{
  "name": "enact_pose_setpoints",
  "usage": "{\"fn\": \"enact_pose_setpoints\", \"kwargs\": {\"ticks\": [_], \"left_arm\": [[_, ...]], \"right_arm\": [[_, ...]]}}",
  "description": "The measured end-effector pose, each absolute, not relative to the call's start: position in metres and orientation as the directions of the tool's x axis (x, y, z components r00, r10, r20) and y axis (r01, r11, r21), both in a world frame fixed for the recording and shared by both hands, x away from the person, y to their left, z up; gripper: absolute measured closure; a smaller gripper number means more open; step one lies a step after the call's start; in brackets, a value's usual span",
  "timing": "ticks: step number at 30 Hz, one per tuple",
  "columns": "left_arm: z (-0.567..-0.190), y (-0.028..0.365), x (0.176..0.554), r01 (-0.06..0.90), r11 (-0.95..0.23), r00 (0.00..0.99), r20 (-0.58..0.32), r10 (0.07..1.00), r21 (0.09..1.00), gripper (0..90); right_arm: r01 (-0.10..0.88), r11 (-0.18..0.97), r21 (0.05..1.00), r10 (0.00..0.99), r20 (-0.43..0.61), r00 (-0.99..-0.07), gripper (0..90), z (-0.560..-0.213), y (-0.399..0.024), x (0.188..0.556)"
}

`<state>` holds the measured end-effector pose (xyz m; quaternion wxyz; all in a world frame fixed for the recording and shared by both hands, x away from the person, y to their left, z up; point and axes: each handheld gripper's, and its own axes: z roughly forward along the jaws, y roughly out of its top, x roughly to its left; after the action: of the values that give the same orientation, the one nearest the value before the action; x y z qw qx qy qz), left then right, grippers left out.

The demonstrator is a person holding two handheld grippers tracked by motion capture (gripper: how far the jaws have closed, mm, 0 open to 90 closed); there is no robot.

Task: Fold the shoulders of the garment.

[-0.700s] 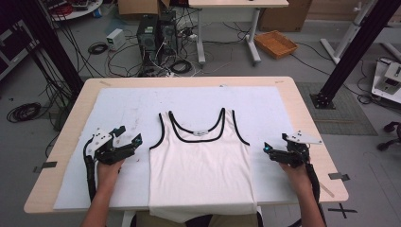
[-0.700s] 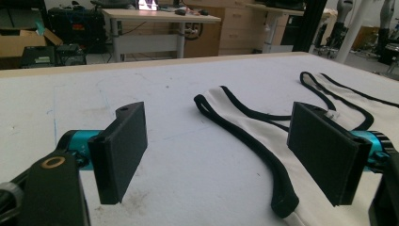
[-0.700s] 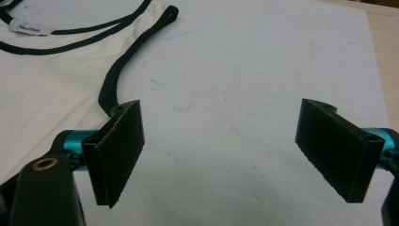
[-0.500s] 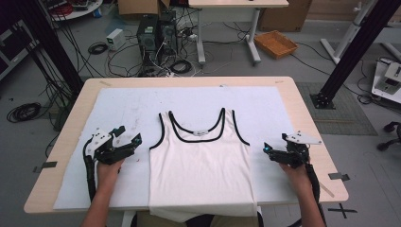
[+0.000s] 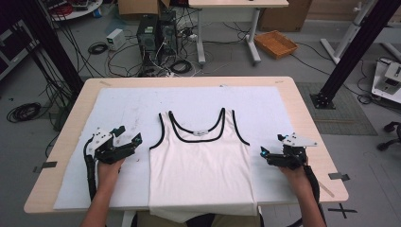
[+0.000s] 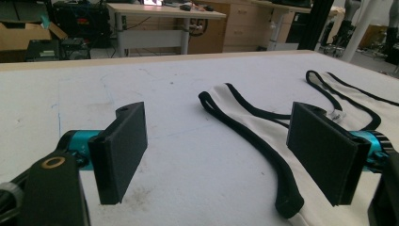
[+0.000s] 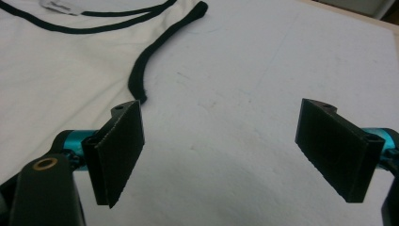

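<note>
A white tank top (image 5: 201,163) with black trim lies flat in the middle of the white mat (image 5: 127,104), straps away from the person, hem hanging over the near edge. My left gripper (image 5: 128,137) rests open on the mat just left of the top; its own view has the black-edged armhole (image 6: 263,146) between and beyond the jaws, untouched. My right gripper (image 5: 263,152) sits open on the mat at the top's right side. Its jaws stand wide over bare mat, with the tank top (image 7: 61,66) and its black trim off to the left.
The mat covers a wooden table (image 5: 302,113). Beyond the far edge the floor holds computer towers (image 5: 156,33), tangled cables, a desk leg and an orange tray (image 5: 275,43). A black post (image 5: 350,52) stands at the right.
</note>
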<state>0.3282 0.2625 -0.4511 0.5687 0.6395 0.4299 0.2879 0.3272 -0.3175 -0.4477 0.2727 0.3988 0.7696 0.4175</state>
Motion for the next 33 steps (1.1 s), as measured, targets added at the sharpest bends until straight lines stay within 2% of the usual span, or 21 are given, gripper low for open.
{"fn": "enact_pose_setpoints", "kwargs": {"ticks": [4,10,12,16,21,30,33], "left_arm": [[-0.451,0.263,0.328,0.226,0.022,0.462,-0.127,0.878,0.974,20.9],[-0.451,0.264,0.329,0.234,0.038,0.453,-0.144,0.880,0.971,20.9],[-0.451,0.265,0.329,0.234,0.042,0.452,-0.147,0.880,0.971,20.9],[-0.451,0.264,0.329,0.238,0.039,0.454,-0.146,0.879,0.971,20.9],[-0.451,0.263,0.329,0.237,0.029,0.459,-0.138,0.878,0.971,20.9],[-0.451,0.262,0.328,0.240,0.018,0.466,-0.131,0.875,0.971,20.9],[-0.451,0.262,0.328,0.243,0.017,0.469,-0.132,0.873,0.970,20.9]], "right_arm": [[0.368,0.268,0.890,0.818,-0.008,-0.575,15.8,-0.438,-0.305,0.324],[0.325,0.324,0.889,0.736,-0.020,-0.677,15.8,-0.411,-0.267,0.337],[0.353,0.334,0.874,0.728,-0.001,-0.686,15.8,-0.405,-0.259,0.350],[0.443,0.308,0.842,0.713,0.104,-0.694,15.8,-0.400,-0.254,0.379],[0.507,0.286,0.813,0.746,0.143,-0.650,15.8,-0.397,-0.246,0.411],[0.584,0.366,0.725,0.843,0.007,-0.538,15.9,-0.409,-0.222,0.459],[0.606,0.361,0.708,0.855,0.008,-0.519,19.4,-0.416,-0.220,0.468]]}}
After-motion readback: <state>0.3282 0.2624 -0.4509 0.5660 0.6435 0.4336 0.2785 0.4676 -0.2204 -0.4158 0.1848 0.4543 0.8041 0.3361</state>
